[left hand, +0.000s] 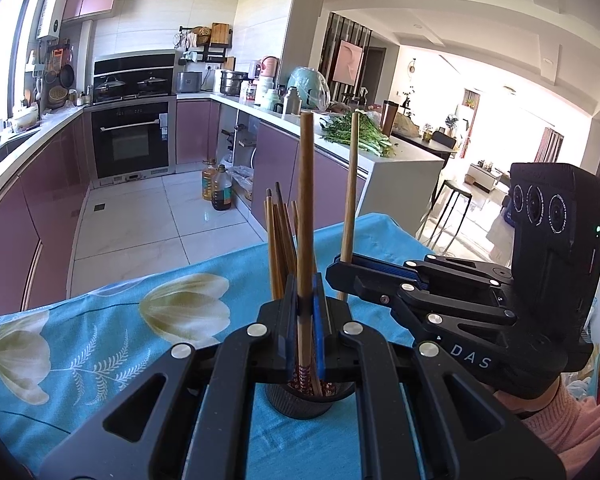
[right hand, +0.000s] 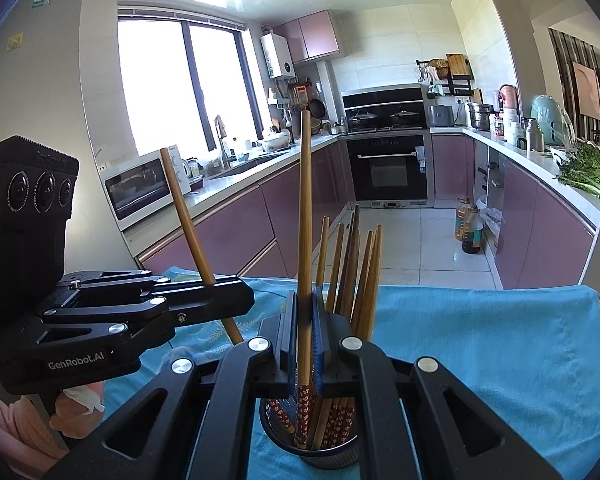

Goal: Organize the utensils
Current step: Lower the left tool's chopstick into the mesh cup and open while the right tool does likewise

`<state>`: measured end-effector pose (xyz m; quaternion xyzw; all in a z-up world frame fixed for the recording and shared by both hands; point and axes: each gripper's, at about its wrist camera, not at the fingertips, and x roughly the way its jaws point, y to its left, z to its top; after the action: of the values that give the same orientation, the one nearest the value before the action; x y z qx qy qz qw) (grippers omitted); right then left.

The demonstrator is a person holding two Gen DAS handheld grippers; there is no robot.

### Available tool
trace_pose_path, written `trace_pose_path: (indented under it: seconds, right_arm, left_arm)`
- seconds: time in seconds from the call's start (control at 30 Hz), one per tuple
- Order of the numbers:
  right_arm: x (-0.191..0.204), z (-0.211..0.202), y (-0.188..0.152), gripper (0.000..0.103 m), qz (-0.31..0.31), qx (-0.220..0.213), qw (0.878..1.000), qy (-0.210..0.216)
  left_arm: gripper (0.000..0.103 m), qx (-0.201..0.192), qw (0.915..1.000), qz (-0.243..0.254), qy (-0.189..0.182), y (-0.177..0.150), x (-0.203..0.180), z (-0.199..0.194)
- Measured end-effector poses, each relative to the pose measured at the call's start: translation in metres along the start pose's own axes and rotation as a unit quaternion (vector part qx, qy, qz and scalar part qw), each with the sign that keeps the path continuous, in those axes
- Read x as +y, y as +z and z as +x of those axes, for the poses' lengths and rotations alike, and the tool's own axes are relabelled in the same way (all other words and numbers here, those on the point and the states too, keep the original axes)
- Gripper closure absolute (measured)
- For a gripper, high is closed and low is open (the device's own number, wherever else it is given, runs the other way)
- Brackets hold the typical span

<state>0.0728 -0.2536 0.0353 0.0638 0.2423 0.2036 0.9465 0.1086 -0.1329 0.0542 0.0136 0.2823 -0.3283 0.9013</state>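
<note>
The bench is covered with a blue cloth printed with pale flowers, and it fills the near part of both views. Beyond it lies a kitchen with mauve cabinet fronts, a black built-in oven at the far wall and a white microwave on the left worktop under the window. Leafy greens lie on the right-hand worktop, and two oil bottles stand on the tiled floor.

A dark mesh holder stands on the cloth at the near edge, directly below both tools. It contains a bundle of chopsticks, set upright to slightly splayed, red patterned ends down.

The left claw is clenched on a single brown chopstick, held upright with its lower end reaching into the holder. The right claw is likewise clenched on one chopstick, upright, its patterned end down inside the holder. Each tool appears in the other's view, just beside it: the right claw from the left camera with its chopstick rising through its tip, the left claw from the right camera with its chopstick tilted. A pink sleeve shows behind the right tool.
</note>
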Motion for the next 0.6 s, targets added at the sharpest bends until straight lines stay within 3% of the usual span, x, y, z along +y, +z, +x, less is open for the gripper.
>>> trace_pose_path:
  seconds: [0.6]
  right_arm:
    - [-0.009,0.007,-0.011,0.097,0.011,0.013,1.000,-0.002]
  left_arm:
    - [0.096,0.023,0.9997,-0.001,-0.001,-0.004,0.001,0.019]
